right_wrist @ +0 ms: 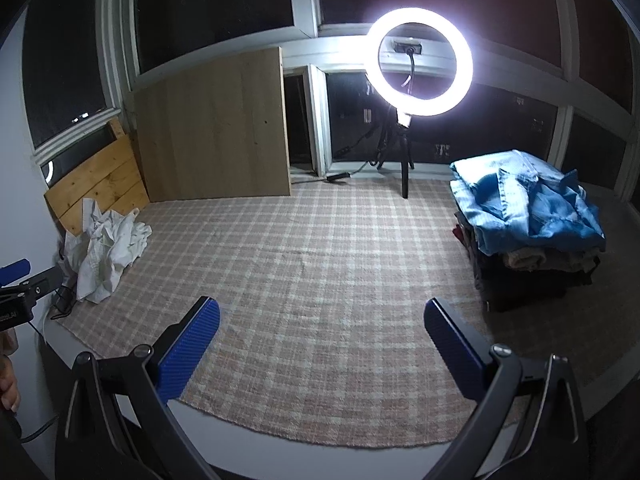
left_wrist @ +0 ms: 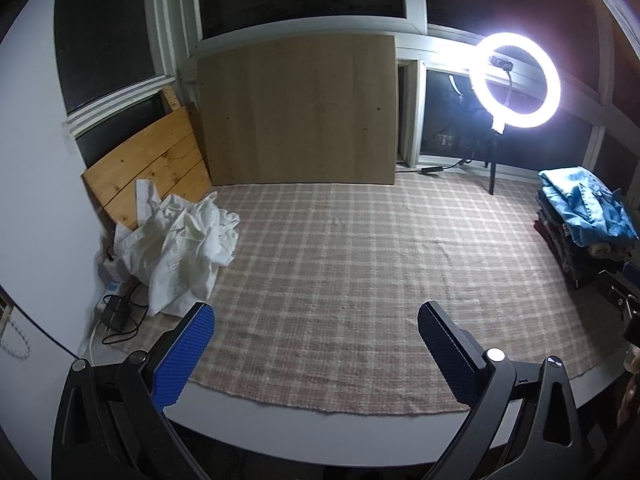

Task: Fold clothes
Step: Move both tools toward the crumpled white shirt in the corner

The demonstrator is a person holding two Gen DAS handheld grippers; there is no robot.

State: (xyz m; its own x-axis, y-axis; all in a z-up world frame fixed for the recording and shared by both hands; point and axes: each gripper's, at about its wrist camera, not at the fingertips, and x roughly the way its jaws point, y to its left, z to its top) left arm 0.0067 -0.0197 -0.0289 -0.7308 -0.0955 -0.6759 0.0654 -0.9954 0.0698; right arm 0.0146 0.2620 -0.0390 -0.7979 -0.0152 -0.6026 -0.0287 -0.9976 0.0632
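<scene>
A crumpled white garment (left_wrist: 180, 244) lies at the left edge of the plaid cloth (left_wrist: 360, 280); the right wrist view shows the same garment (right_wrist: 106, 248) far left. On the right stands a stack of clothes with a blue denim piece (left_wrist: 584, 208) on top, nearer in the right wrist view (right_wrist: 528, 204). My left gripper (left_wrist: 316, 316) hovers open over the cloth's front, just right of the white garment, nothing between its blue pads. My right gripper (right_wrist: 322, 312) is also open and empty above the plaid cloth (right_wrist: 320, 264). The left gripper's blue tip (right_wrist: 16, 268) shows at that view's left edge.
A lit ring light on a tripod (left_wrist: 514, 80) stands at the back right. Wooden boards (left_wrist: 296, 112) lean against dark windows behind the cloth. A power strip with cables (left_wrist: 116, 308) sits beside the white garment. The table's pale front edge (left_wrist: 320, 432) runs below the cloth.
</scene>
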